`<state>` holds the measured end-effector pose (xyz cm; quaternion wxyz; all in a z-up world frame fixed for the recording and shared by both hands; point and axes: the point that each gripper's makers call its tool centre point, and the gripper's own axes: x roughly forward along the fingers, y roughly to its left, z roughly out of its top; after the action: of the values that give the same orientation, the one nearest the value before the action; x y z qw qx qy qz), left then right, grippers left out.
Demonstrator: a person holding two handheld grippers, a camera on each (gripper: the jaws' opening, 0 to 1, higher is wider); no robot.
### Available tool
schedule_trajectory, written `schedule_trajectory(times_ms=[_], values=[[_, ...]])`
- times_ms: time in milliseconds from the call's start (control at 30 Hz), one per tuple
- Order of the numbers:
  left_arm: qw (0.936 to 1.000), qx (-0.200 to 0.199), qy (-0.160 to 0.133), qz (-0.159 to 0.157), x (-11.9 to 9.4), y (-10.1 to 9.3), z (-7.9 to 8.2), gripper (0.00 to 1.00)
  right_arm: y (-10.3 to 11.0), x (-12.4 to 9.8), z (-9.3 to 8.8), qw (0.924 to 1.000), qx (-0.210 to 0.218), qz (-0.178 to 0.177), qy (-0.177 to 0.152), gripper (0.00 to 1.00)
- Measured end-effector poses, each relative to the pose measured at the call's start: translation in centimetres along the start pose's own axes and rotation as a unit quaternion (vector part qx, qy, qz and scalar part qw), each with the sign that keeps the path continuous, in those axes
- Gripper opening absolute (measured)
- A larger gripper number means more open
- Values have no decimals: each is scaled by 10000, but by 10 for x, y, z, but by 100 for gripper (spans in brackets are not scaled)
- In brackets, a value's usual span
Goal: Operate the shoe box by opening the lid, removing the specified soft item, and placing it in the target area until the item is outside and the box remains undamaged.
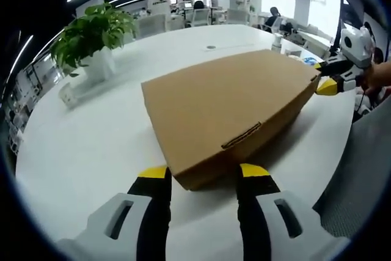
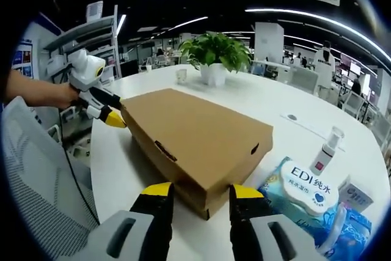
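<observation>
Shoe box [image 1: 229,111], one, lid closed, corners between open jaws of left gripper [image 1: 204,175] and right gripper [image 2: 197,191]; neither grips it.

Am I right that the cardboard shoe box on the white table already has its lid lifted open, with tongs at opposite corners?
Not quite: the shoe box lid lies flat and closed, as the left gripper view shows. It does sit on the white table with tongs at opposite corners.
</observation>
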<state>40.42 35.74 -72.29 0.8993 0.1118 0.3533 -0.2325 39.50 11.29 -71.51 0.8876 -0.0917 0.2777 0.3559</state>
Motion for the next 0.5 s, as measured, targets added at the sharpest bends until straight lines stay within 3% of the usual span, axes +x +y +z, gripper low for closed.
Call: schedule_trajectory(times_ms=[500], values=[[9999, -74, -46, -66, -9, -1, -2, 42, -2, -6, 9, 9998, 119, 50, -138, 35]])
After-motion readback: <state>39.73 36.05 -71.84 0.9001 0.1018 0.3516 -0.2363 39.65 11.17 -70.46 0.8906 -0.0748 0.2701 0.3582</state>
